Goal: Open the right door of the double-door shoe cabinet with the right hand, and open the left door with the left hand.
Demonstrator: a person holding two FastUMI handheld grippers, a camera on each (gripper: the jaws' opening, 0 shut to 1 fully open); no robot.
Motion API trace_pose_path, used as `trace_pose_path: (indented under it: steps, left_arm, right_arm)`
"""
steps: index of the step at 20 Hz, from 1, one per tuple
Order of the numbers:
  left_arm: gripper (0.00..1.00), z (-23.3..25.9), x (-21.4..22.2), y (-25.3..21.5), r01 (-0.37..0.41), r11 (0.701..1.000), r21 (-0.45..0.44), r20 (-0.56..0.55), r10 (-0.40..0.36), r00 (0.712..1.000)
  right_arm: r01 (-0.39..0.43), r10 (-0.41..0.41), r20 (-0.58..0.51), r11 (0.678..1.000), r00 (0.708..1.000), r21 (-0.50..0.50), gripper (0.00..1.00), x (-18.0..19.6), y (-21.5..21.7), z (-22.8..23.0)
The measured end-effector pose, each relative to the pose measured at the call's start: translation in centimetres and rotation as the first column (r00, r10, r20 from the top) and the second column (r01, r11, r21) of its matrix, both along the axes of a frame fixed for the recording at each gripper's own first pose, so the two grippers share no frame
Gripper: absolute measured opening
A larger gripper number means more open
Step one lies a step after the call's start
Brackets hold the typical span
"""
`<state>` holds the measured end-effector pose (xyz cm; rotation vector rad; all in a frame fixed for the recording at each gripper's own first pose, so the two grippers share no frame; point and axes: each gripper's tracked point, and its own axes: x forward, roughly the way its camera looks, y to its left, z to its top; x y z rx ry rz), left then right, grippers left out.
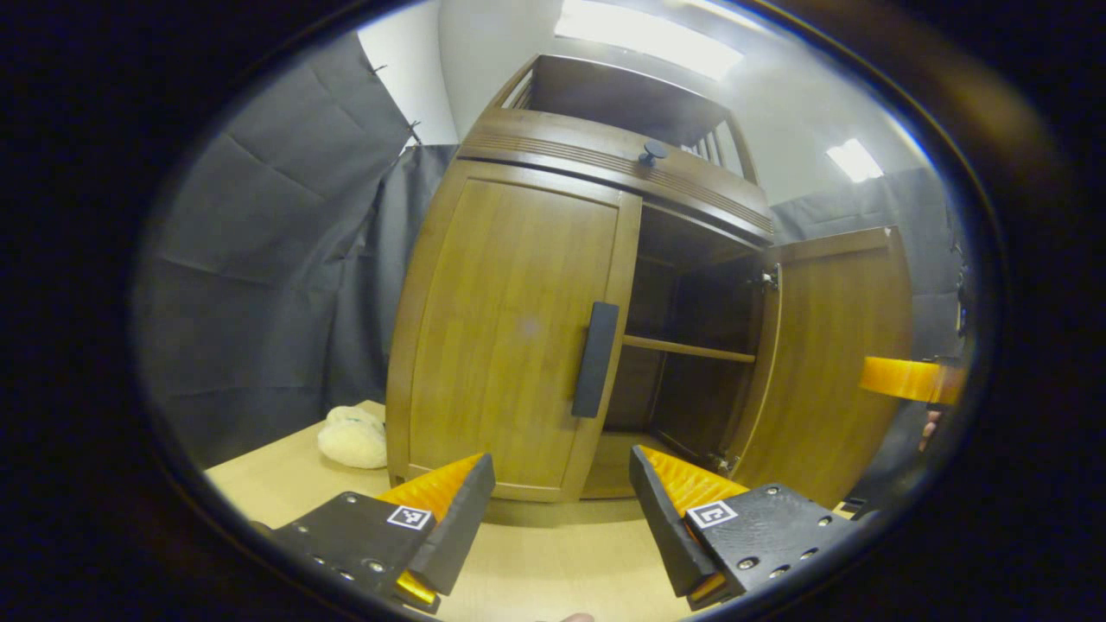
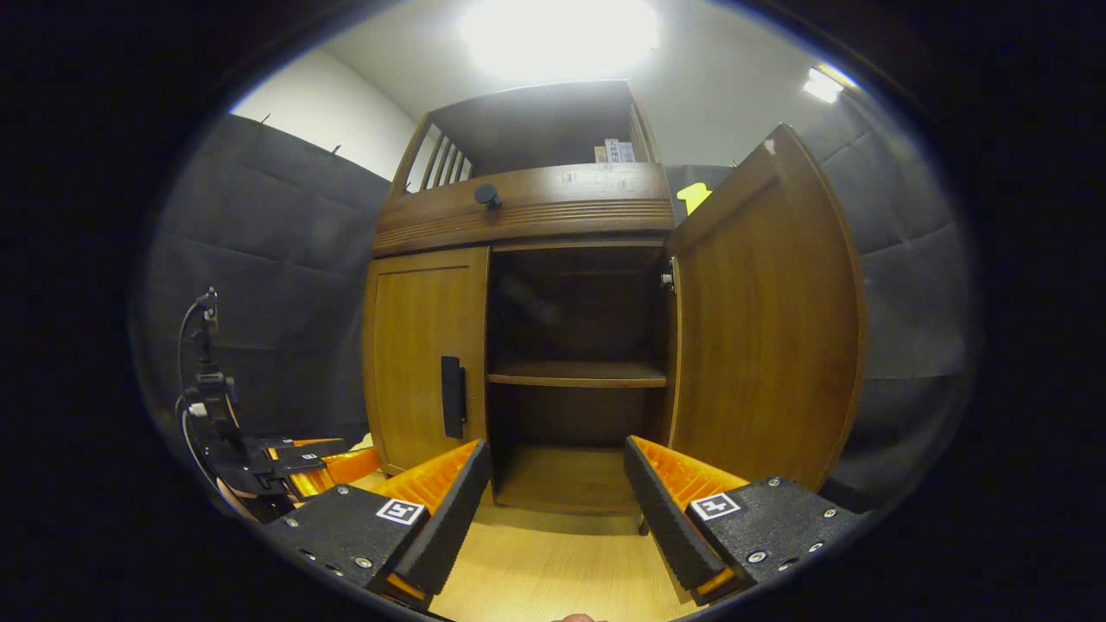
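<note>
Left gripper [image 1: 562, 505] agape, empty; upright dark bar handle [image 1: 595, 359] on shut brown wooden left door [image 1: 510, 328] dead ahead, above its fingertips.

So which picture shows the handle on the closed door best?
The left gripper view: the handle is big, near the middle, facing the camera. In the right gripper view it is smaller and off to the side.

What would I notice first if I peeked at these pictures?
The big wooden cabinet in the middle: its right door is swung wide open, showing a dark inside with a shelf. The left door is shut, with a dark handle near its edge. The open left gripper points at that door, and a fluffy white thing lies beside the cabinet.
</note>
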<state>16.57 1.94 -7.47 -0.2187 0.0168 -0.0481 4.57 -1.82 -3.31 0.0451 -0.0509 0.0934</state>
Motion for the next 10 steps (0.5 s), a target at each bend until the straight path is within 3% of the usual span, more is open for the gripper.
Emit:
trace_pose_path:
  steps: [1,2,10]
  left_arm:
    - [0.9,0.1,0.7,0.2,-0.005,1.0,0.008,0.005,0.005,1.0]
    - [0.9,0.4,1.2,0.5,-0.011,1.0,0.012,0.01,0.011,1.0]
    - [0.9,1.0,4.5,0.0,-0.001,1.0,-0.015,0.008,0.001,1.0]
  right_arm:
    - [0.012,-0.012,-0.001,1.0,1.0,-0.009,0.92,0.6,0.0,-0.5]
    - [0.015,-0.015,-0.006,1.0,1.0,-0.012,0.95,1.0,0.3,-0.8]
    - [0.072,-0.072,-0.021,0.997,0.997,-0.012,0.96,7.0,-1.9,0.1]
